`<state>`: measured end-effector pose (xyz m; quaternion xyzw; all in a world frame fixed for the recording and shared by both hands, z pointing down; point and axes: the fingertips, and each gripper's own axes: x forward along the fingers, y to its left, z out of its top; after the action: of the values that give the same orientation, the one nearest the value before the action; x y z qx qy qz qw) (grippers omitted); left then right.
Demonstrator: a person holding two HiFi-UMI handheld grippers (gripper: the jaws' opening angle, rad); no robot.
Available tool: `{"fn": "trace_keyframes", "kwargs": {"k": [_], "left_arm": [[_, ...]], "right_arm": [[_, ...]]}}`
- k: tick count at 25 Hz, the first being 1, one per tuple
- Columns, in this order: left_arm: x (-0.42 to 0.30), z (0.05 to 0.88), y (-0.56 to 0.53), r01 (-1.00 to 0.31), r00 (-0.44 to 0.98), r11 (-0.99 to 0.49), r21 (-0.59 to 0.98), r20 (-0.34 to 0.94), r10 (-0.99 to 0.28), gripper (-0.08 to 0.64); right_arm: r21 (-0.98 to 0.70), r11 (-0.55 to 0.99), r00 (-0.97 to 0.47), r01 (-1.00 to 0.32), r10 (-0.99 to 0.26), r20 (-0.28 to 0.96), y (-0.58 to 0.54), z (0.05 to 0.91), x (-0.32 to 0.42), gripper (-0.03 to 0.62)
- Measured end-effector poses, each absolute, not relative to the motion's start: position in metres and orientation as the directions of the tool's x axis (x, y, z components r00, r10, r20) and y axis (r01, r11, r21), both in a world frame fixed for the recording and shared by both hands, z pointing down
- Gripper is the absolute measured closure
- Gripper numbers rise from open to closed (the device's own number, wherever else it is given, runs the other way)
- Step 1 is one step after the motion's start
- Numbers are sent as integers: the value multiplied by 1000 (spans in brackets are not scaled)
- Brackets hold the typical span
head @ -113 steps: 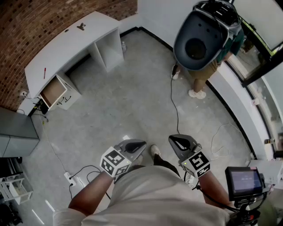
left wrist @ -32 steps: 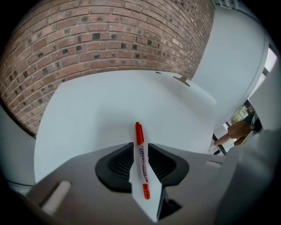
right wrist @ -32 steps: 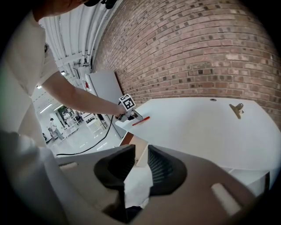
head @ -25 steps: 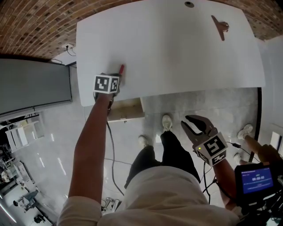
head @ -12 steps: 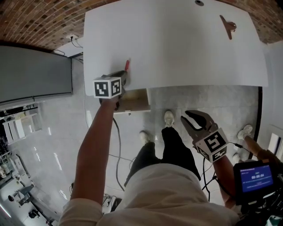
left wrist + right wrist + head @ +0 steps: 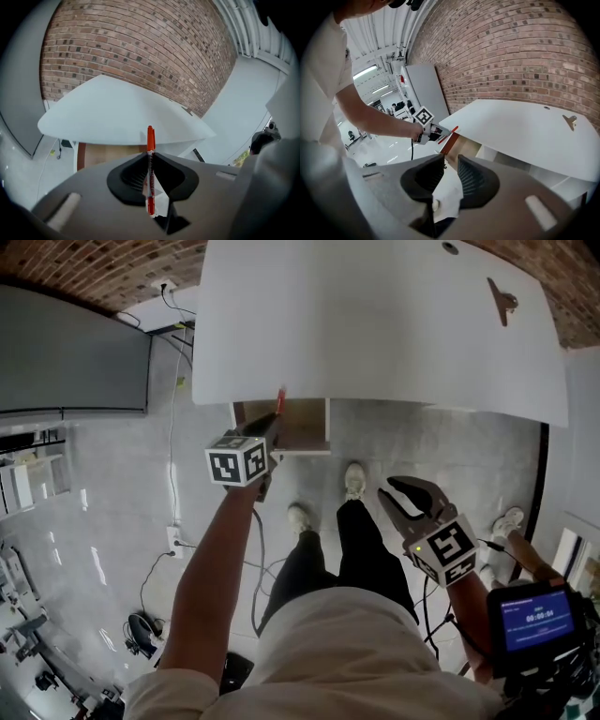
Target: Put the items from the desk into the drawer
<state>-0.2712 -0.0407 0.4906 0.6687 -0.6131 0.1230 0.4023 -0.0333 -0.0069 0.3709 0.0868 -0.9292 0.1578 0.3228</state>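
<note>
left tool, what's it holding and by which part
The left tool grips the red pen by its barrel, with one end poking out beyond the tool.

Left arm outstretched, left hand-held gripper pinching red pen; right hand-held gripper jaws parted, seemingly empty.

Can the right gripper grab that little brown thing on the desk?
Probably yes. The right gripper is open and empty, and the desk around the brown thing is bare, so nothing blocks it; the arm just has to reach forward.
</note>
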Motion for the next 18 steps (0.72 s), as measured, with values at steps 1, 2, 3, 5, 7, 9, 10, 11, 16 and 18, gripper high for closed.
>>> {"fn": "trace_keyframes", "kwargs": {"k": [1,2,3,5,7,9,10,11,16,18], "left_arm": [[-269,497,-32,-918,216,80,389,657,-722,509],[-267,502,-25,-917,211,86,389,656,-725,509],[-265,507,-21,-916,207,92,391,655,-727,509],[-260,528,-13,-905,216,105,413,657,-723,509],[-259,551,-9,-892,223,124,434,662,-715,509],[-260,570,-13,-883,214,150,445,665,-715,509],[-261,580,-18,-877,208,164,452,664,-718,509],[-263,589,-24,-871,200,180,457,664,-720,509],[-270,652,-58,-860,152,252,444,694,-704,509],[-271,679,-73,-860,142,268,435,707,-692,509]], "right_arm": [[-241,936,-768,-258,-48,639,-1,374,-33,511],[-243,936,-762,-255,-40,646,4,376,-33,511],[-241,937,-761,-253,-39,647,7,377,-34,511],[-237,939,-765,-249,-41,643,12,379,-36,511],[-240,939,-758,-248,-34,651,18,383,-35,511],[-244,936,-742,-252,-25,670,21,388,-31,511],[-246,935,-732,-255,-20,681,22,391,-28,511],[-247,934,-722,-258,-16,692,21,394,-25,511],[-262,925,-703,-276,-9,711,3,420,-11,511],[-274,919,-693,-282,3,721,-9,436,-3,511]]}}
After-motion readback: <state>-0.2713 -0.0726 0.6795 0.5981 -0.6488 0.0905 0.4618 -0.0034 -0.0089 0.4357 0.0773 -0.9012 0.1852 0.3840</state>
